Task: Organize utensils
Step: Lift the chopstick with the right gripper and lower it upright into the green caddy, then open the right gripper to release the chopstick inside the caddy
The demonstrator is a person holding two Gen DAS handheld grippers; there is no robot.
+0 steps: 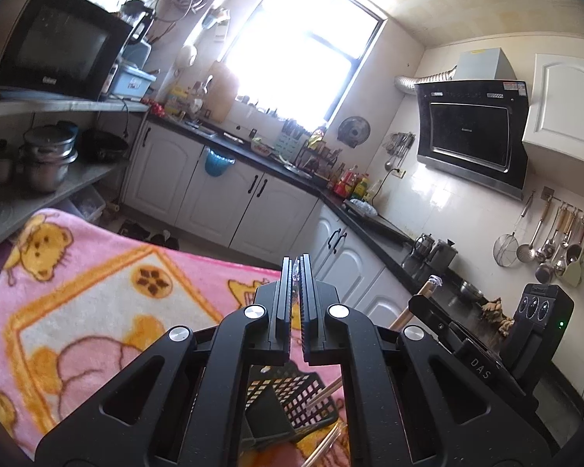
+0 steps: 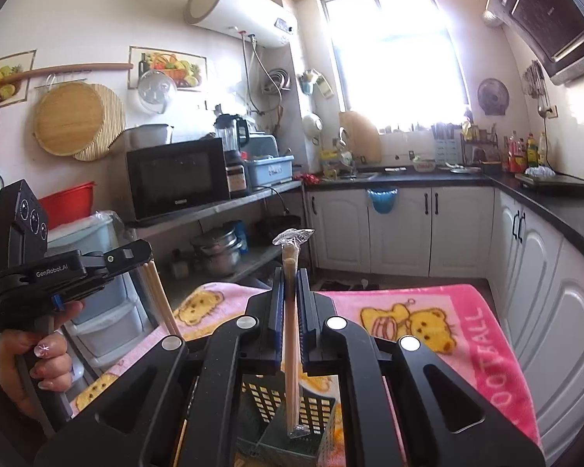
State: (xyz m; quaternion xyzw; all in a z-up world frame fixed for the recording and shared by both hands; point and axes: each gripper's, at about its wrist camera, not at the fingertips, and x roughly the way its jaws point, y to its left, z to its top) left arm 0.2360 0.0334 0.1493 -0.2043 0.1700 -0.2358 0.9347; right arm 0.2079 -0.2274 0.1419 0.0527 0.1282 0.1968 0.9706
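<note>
My right gripper (image 2: 291,272) is shut on a pair of wooden chopsticks in a clear plastic sleeve (image 2: 291,334), held upright above a dark perforated utensil basket (image 2: 315,412). My left gripper (image 1: 296,266) is shut on the clear wrapper tip of another chopstick pair (image 1: 295,272); the sticks hang below it (image 1: 323,393) over the same basket (image 1: 288,393). In the right wrist view the left gripper (image 2: 136,257) shows at the left with its chopsticks (image 2: 159,295) hanging down. In the left wrist view the right gripper (image 1: 440,311) shows at the right with its chopsticks' wrapped end (image 1: 434,282).
The basket stands on a pink bear-print blanket (image 1: 97,292) covering a table. White cabinets under a black counter (image 2: 545,202) run along the far and right walls. A shelf with a microwave (image 2: 175,179) and pots (image 2: 218,249) stands at the left.
</note>
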